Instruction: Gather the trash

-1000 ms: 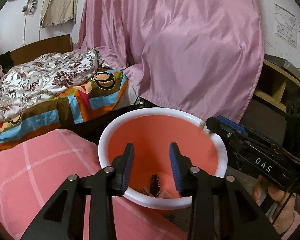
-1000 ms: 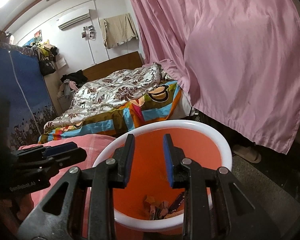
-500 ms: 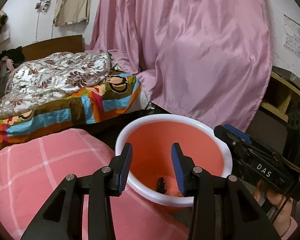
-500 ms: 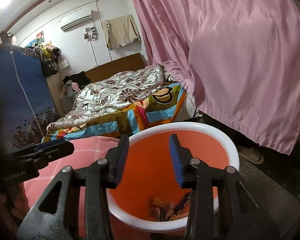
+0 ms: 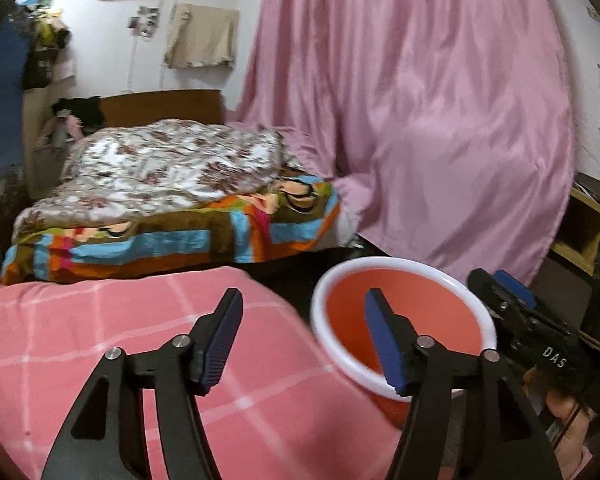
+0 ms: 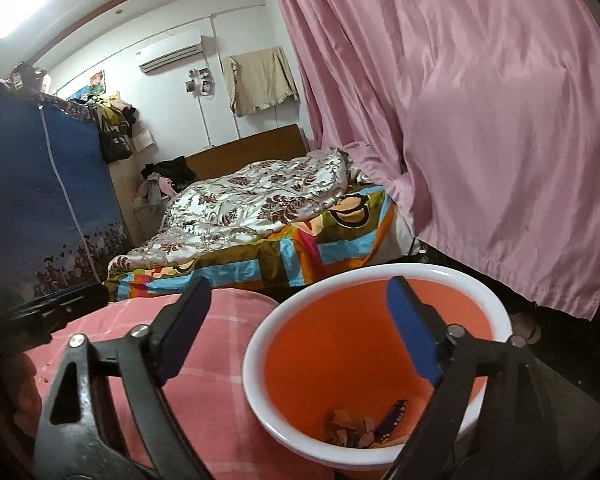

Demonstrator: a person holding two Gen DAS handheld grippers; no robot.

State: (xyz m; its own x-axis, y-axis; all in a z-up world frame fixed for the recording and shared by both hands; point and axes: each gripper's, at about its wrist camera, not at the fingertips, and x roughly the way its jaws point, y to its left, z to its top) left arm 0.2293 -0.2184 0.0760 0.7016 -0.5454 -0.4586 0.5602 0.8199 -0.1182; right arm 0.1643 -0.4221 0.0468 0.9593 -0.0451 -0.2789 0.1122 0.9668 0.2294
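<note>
An orange bin with a white rim [image 6: 420, 269] stands on the floor, with paper scraps [image 6: 352, 426] and a dark wrapper [image 6: 394, 416] at its bottom. My right gripper [image 6: 300, 292] hangs above its left rim; its jaws are opening wide and nothing is between them. In the left wrist view the bin [image 5: 380, 267] is at the lower right. My left gripper [image 5: 305, 300] is over a pink checked cushion [image 5: 100, 340], with its right finger over the bin's edge. Its jaws are opening too, with nothing between them.
Behind the bin is a bed with a floral quilt [image 6: 260, 196] and a colourful blanket [image 5: 180, 240]. A pink curtain [image 6: 480, 120] hangs at the right and a blue fabric wardrobe [image 6: 28, 200] stands at the left. A wooden shelf [image 5: 588, 232] is at the far right.
Both grippers have spread their jaws, the right one much wider. The left gripper has swung left from over the bin to over the pink cushion. The bin now sits further right in both views.
</note>
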